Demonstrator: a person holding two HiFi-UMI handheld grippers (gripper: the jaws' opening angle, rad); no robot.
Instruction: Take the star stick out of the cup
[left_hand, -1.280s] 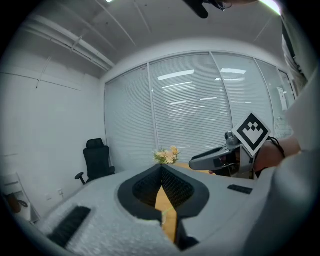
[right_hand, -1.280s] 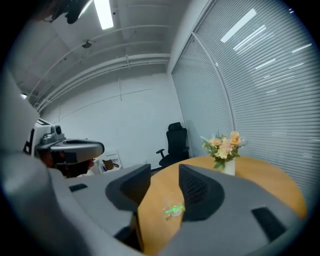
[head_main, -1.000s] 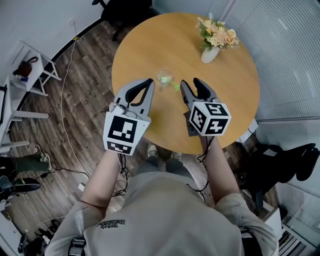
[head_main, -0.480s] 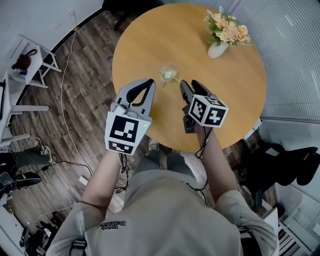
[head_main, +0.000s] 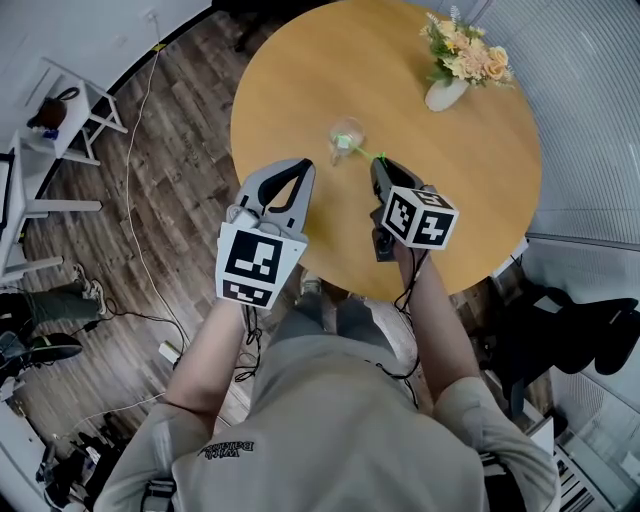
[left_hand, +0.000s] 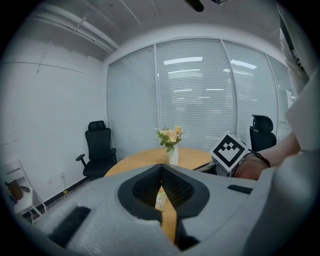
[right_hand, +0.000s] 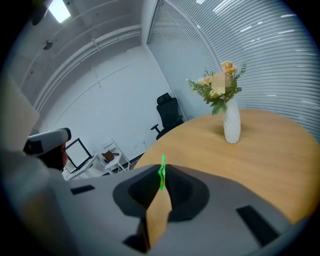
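Observation:
A small clear cup (head_main: 346, 135) stands on the round wooden table (head_main: 290, 80). A thin green star stick (head_main: 366, 153) leans out of the cup toward the right. My right gripper (head_main: 379, 165) has its tips at the stick's outer end, and its jaws are closing, pinched on the stick. In the right gripper view the green stick (right_hand: 162, 162) pokes up from between the meeting tips of the right gripper (right_hand: 161, 171). My left gripper (head_main: 300, 168) hovers at the table's near edge, left of the cup, shut and empty. The left gripper (left_hand: 161, 166) view glimpses the cup (left_hand: 160, 200) through its jaw gap.
A white vase of flowers (head_main: 446, 93) stands at the table's far right, also seen as the vase (right_hand: 231, 126) ahead of the right gripper. A black office chair (left_hand: 99, 150) stands beyond the table. White shelving (head_main: 60, 110) and cables lie on the wooden floor at left.
The right gripper's jaws, wide apart a second ago, have closed on the green stick's end. The left gripper has hardly moved.

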